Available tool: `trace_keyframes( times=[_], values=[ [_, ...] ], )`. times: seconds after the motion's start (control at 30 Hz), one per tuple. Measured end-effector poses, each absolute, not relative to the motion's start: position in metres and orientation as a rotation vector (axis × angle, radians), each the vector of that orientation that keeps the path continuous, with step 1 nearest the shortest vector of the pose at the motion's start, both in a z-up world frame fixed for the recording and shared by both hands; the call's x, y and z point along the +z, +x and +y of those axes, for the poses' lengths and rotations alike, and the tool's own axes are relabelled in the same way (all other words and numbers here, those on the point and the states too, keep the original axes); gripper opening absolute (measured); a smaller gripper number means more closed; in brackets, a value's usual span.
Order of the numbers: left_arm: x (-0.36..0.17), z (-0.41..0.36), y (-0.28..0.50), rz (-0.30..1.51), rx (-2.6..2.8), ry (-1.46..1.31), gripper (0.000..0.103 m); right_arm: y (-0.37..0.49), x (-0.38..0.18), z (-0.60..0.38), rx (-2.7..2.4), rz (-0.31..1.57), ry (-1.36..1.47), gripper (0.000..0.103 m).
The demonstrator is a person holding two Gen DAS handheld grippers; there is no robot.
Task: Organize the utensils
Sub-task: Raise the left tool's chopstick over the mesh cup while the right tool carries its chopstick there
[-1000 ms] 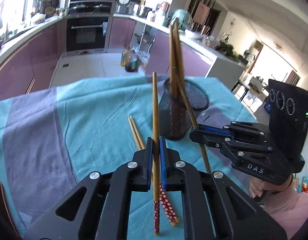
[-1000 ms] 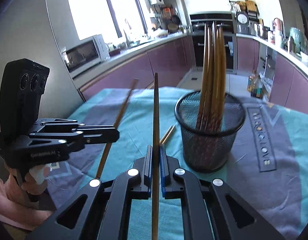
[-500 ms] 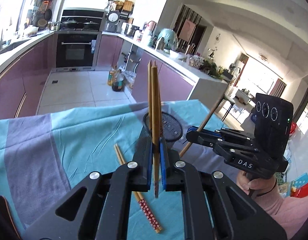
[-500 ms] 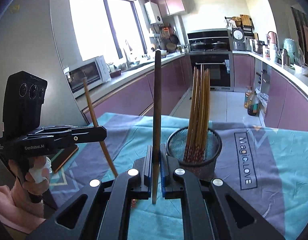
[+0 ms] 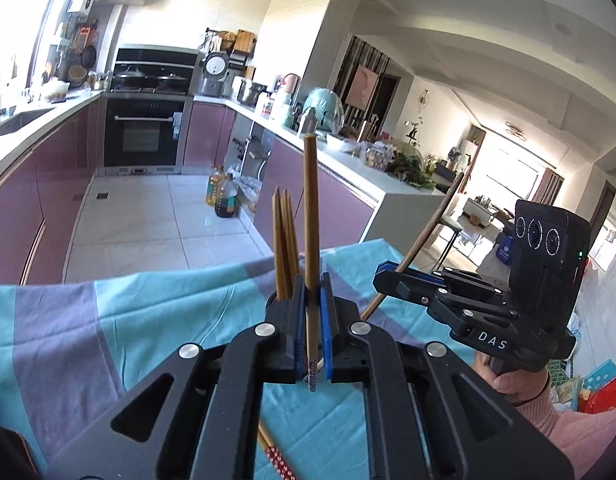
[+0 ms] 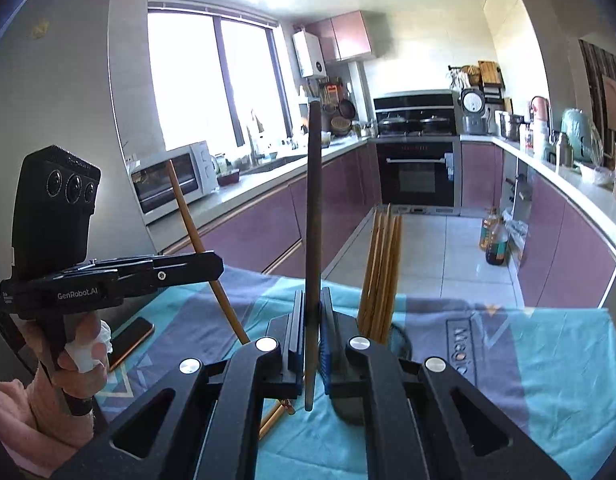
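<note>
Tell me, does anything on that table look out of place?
Yes: a chopstick with a red patterned end lies loose on the tablecloth, while the other chopsticks stand bundled upright. A phone also lies near the table edge.

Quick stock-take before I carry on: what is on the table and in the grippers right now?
Held chopstick, left: one, light wood, upright in the left gripper.
Held chopstick, right: one, darker brown, upright in the right gripper.
Standing chopsticks: a bundle, wood, in the holder.
Mesh holder: one, black, mostly hidden behind the grippers.
Loose chopsticks: at least one, wood with red patterned end, on the cloth.
Tablecloth: one, teal and purple.
Phone: one, dark, on the cloth's left edge.
Left gripper: black, blue pads, shut.
Right gripper: same, shut.
</note>
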State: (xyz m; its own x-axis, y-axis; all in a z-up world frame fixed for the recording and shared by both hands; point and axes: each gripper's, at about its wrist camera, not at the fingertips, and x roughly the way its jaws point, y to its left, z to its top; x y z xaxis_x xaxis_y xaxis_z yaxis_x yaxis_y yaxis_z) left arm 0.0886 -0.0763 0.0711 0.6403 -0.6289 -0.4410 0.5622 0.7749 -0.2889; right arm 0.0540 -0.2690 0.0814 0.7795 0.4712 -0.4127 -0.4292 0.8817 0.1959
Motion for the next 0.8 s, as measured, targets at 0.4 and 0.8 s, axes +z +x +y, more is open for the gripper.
trace_keyframes(
  times=[0.4,0.8],
  values=[
    [0.108,-0.093,0.097,0.461,-0.674,-0.103,0.007,0.065,0.103,-0.283,0.435,0.409,0.085,0.006],
    [0.096,-0.116,0.109,0.513,-0.628,-0.014,0.007,0.084,0.09,-0.279,0.383,0.438,0.067,0.006]
  ],
)
